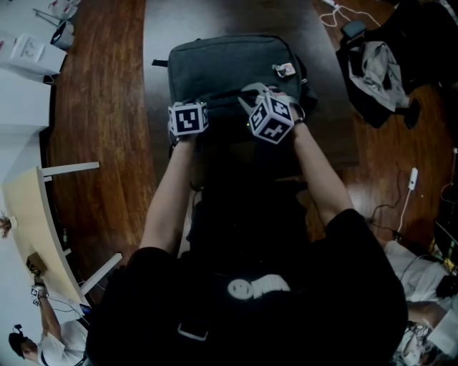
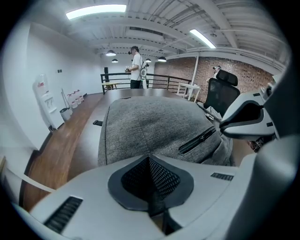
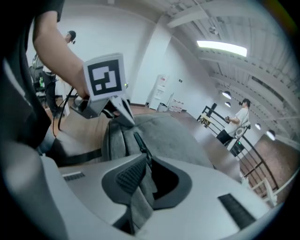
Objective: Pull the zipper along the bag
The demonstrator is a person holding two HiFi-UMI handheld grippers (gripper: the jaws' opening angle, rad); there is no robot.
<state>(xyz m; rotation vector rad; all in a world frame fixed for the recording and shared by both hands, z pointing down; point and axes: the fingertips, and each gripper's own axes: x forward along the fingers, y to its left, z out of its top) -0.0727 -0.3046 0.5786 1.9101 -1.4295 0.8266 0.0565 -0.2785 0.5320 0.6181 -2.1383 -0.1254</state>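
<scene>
Left claw (image 2: 150, 161) tight on woven grey bag (image 2: 150, 126); right claw (image 3: 143, 164) tight on fabric zipper tab (image 3: 140, 197).

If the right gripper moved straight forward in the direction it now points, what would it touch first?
Most likely the grey bag itself: its fabric rises directly beyond the jaws, which are shut on the zipper's pull tab. The left gripper stands off to the left of that line.

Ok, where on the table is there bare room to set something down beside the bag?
Bare table right of the bag, toward the clothes, and beyond it, short of the cable. Only a thin strip on its left. Crowded at its near edge, where the left tongs and right tongs pinch it.
</scene>
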